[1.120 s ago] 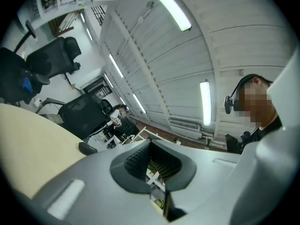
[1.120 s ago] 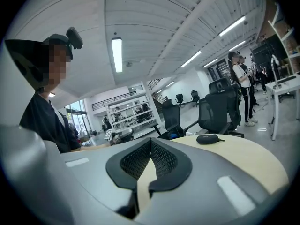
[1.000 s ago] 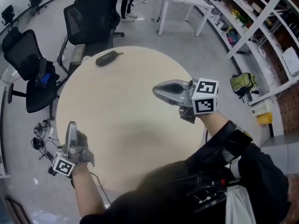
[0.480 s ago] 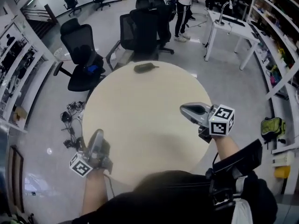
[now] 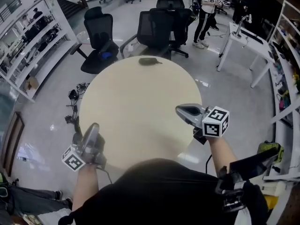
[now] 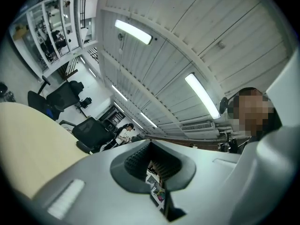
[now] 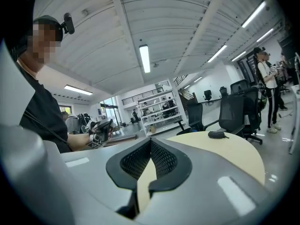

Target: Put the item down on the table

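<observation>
Left gripper (image 5: 94, 129) hangs just off the table's (image 5: 136, 102) near-left edge, jaws clenched on nothing. Right gripper (image 5: 180, 110) hovers over the right edge, likewise closed and empty. The item (image 5: 149, 61) lies at the far edge, untouched. Putting-down looks done; next likely just keeping clear.
</observation>
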The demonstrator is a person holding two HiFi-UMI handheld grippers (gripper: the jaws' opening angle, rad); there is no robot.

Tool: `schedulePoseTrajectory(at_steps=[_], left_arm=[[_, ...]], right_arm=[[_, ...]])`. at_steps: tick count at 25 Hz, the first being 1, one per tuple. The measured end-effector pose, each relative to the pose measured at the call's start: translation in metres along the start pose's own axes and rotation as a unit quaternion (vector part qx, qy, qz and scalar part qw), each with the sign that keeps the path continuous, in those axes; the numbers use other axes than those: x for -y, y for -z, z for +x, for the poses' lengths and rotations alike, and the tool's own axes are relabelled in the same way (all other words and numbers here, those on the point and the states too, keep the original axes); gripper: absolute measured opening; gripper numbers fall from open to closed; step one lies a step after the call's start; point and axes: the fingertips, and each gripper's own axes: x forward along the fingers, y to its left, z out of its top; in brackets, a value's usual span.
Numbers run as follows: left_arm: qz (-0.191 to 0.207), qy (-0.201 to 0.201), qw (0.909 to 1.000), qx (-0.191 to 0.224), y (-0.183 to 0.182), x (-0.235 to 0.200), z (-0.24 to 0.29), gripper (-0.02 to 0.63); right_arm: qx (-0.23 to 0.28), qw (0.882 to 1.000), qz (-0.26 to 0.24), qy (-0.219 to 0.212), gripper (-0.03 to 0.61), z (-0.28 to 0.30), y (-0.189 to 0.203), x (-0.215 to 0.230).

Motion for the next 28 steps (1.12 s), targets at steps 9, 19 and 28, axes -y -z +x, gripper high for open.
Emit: schedulePoseTrajectory(at_steps=[9, 19, 28], left_arm=[[0.046, -0.038, 0.9979, 0.027, -0.003, 0.057, -0.036, 0.000], [0.077, -0.112, 0.9857, 0.099, -0.053, 0.068, -0.188, 0.000], [0.134, -0.199, 0.9635, 0.119, -0.100, 0.072, -0.357, 0.000]], right_arm=[[-0.007, 0.996, -0.016, -0.084, 0.014, 0.011, -0.008, -0.036], [-0.041, 0.979, -0.058, -0.189, 0.014, 0.129, -0.009, -0.152], [-0.068, 0.962, -0.067, -0.255, 0.014, 0.253, 0.021, -0.294]])
